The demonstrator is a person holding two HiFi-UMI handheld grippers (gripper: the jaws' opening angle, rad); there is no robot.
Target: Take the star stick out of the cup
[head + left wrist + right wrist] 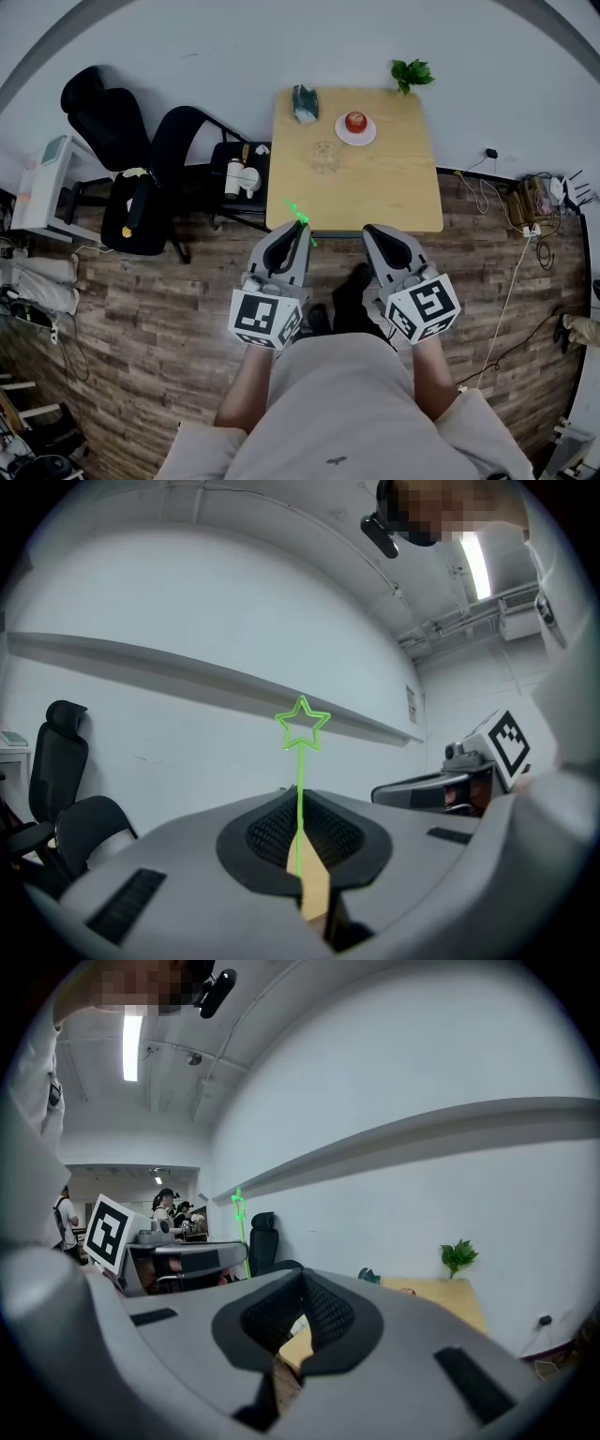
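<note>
The green star stick is pinched between the tips of my left gripper, held over the floor just off the table's near edge. In the left gripper view its stem rises from the closed jaws and the star stands upright against the white wall. The clear cup stands alone in the middle of the wooden table, well apart from the stick. My right gripper sits beside the left, shut with nothing in it. From the right gripper view the stick shows at the left.
On the table's far side are a teal tissue box, a white plate with a red apple and a small plant. Black office chairs stand to the left. Cables and a power strip lie on the floor at the right.
</note>
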